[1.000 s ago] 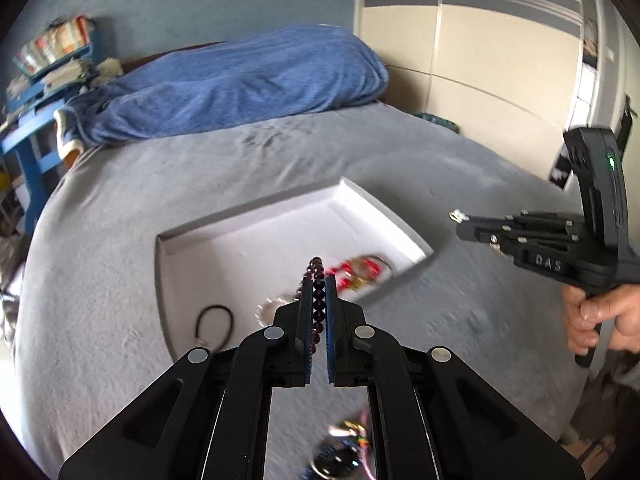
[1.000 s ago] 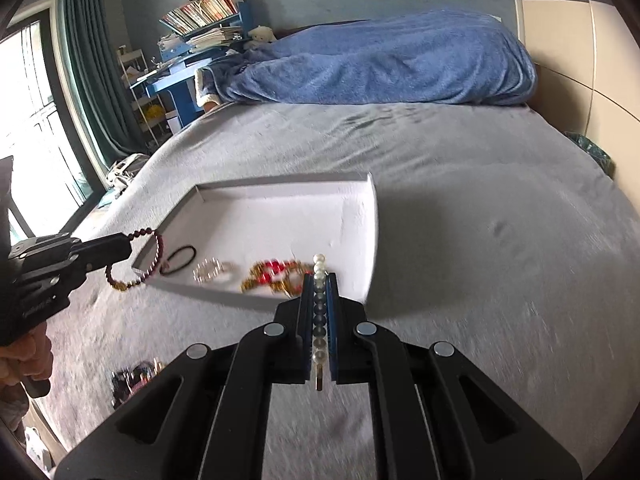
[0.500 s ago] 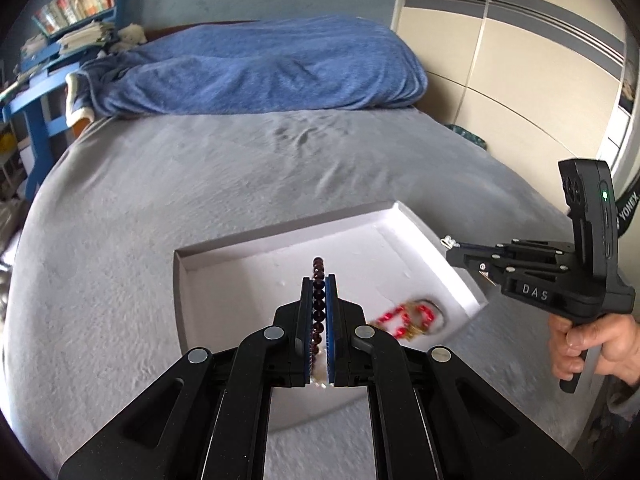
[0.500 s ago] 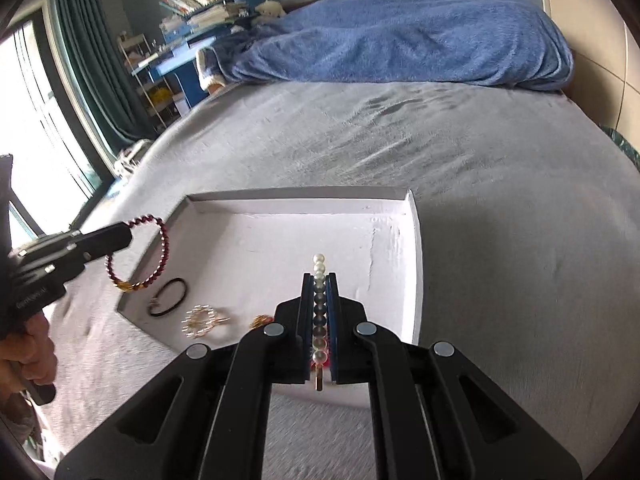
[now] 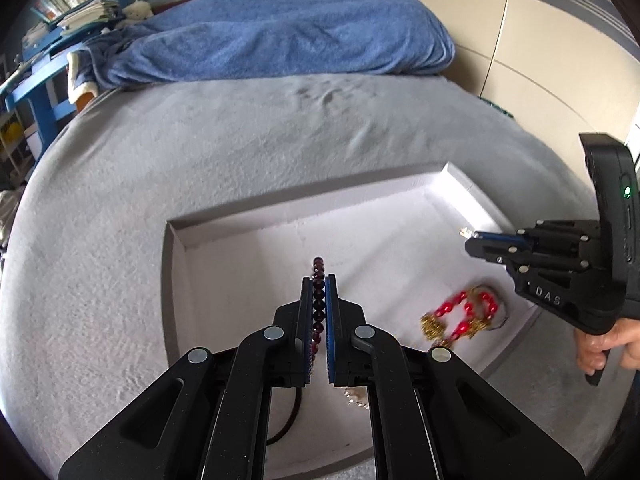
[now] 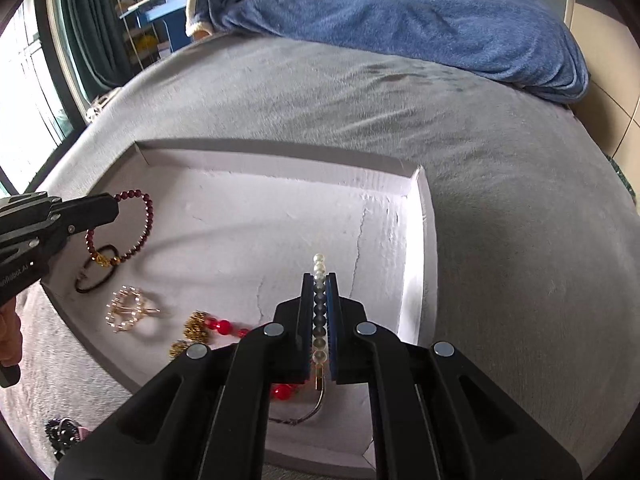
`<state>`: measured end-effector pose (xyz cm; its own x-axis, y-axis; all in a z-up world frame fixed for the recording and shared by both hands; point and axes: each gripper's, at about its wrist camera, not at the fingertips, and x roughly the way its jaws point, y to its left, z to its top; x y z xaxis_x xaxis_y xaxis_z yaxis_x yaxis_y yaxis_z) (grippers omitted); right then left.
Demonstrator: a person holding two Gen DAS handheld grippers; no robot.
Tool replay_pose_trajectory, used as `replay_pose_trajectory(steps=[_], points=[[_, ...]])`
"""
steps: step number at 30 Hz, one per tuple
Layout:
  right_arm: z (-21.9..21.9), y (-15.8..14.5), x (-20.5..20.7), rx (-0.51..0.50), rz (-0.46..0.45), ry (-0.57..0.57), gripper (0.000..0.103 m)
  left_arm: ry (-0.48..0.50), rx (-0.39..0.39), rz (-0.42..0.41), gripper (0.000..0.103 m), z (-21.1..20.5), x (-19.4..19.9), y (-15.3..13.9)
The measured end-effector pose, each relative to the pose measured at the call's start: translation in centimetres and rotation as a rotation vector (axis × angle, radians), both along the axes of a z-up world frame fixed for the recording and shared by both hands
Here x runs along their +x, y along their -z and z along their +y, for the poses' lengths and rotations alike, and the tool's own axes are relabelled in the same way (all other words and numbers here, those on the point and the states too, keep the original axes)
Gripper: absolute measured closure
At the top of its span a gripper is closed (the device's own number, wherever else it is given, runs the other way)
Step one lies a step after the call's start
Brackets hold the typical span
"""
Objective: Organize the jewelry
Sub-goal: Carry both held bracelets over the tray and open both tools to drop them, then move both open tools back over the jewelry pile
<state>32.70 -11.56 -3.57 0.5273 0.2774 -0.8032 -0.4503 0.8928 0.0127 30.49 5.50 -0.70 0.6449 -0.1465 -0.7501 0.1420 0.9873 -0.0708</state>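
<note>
Fingers of the left gripper (image 5: 319,296) stay clamped on a dark garnet-red beaded bracelet (image 6: 134,226), and those of the right gripper (image 6: 319,296) on a strand of white pearl beads (image 6: 319,280). Over the last second both have swung in from beyond the shallow white foam tray (image 6: 276,160) on the grey bed (image 5: 240,140) and now hang above its floor, the bracelet at nine o'clock over the black hair tie (image 6: 96,276), the pearls towards three o'clock. With the red-and-gold beaded piece (image 5: 464,316) and small pearl-and-gold ornament (image 6: 126,308) already lying inside, both seem ready for lowering and release.
</note>
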Motion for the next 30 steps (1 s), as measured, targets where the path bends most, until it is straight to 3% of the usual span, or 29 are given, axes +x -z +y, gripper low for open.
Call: replay_pose_trajectory(steps=[6,8,10,15,20,30], points=[[-0.2,0.5,0.1,-0.015,-0.002,0.010,0.095,-0.008,-0.005,0.039,0.097,0.1,-0.1,1.3],[-0.5,0.3,-0.1,-0.002,-0.004,0.013,0.083,-0.008,-0.015,0.052,0.088,0.3,-0.3,1.5],[-0.8,-0.2,-0.6,0.017,-0.028,0.022,0.077,-0.016,-0.048,0.035,0.070,0.7,-1.0,1.2],[-2.2,-1.9,-2.4,0.093,-0.074,0.040,0.069,-0.011,-0.101,-0.005,0.060,1.4,-3.3,0.3],[-3.6,-3.0,-4.9,0.146,-0.101,0.068,0.057,-0.005,-0.121,-0.048,0.052,1.2,-6.4,-0.7],[-4.4,-3.4,-11.6,0.193,-0.093,0.048,0.052,0.015,-0.184,-0.060,0.051,1.1,-13.3,-0.9]])
